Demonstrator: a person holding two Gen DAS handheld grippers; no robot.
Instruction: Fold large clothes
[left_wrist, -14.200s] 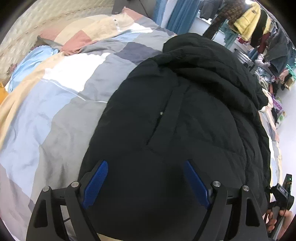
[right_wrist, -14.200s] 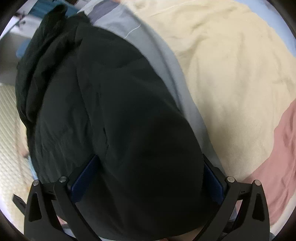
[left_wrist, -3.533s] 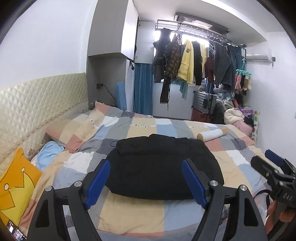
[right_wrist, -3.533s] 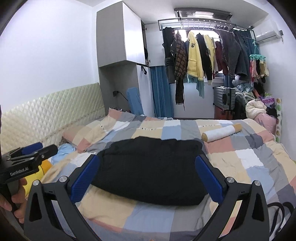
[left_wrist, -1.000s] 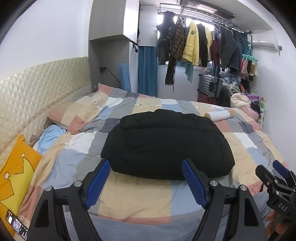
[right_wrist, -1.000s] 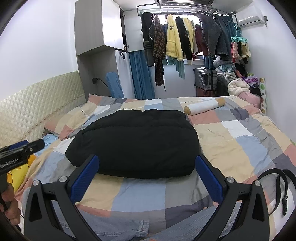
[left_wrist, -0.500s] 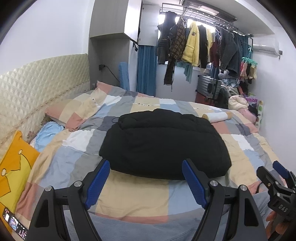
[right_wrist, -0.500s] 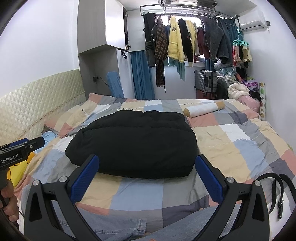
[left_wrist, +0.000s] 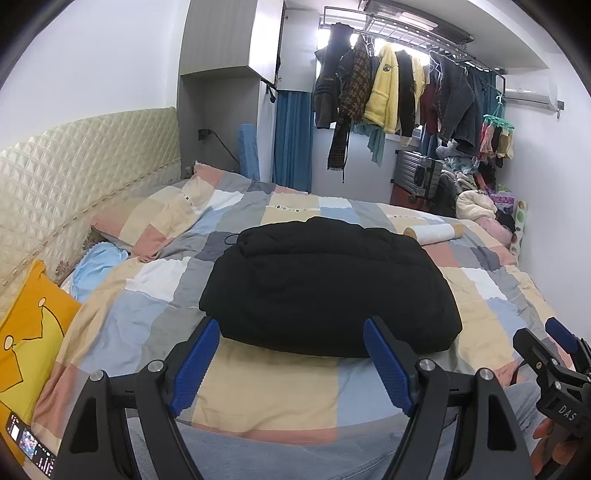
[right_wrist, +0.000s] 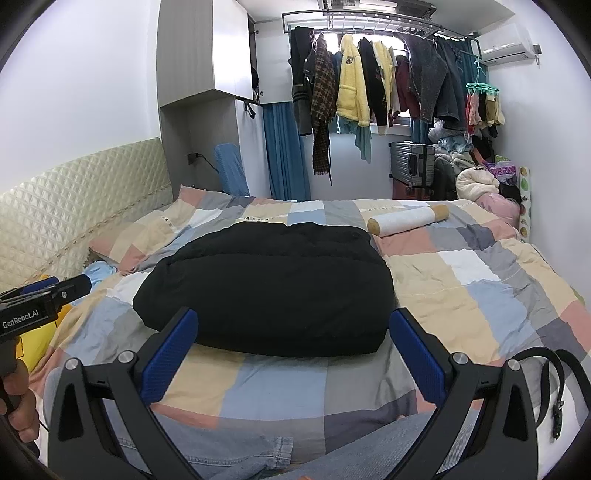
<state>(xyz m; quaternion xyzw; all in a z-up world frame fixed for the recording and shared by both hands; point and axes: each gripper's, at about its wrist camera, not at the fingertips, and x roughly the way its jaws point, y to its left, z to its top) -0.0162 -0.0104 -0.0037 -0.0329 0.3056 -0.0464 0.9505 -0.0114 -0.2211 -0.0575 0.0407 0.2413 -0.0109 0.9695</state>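
A black puffy jacket (left_wrist: 328, 288) lies folded into a thick rectangle on the checked quilt (left_wrist: 140, 325) in the middle of the bed. It also shows in the right wrist view (right_wrist: 269, 284). My left gripper (left_wrist: 291, 358) is open and empty, held back from the jacket's near edge. My right gripper (right_wrist: 291, 354) is open and empty, also short of the jacket. The right gripper shows at the lower right of the left wrist view (left_wrist: 554, 354), and the left gripper at the left edge of the right wrist view (right_wrist: 48, 291).
A white roll (right_wrist: 406, 219) lies on the bed's far right. A yellow pillow (left_wrist: 29, 325) and padded headboard (left_wrist: 74, 170) are at left. A black belt (right_wrist: 546, 380) lies at the near right. Clothes hang on a rack (right_wrist: 369, 85) at the back. Denim-clad legs (right_wrist: 258, 454) sit below.
Both grippers have tilted up slightly and drawn back a little, so the jacket sits a bit lower and smaller in view. The jacket has not moved.
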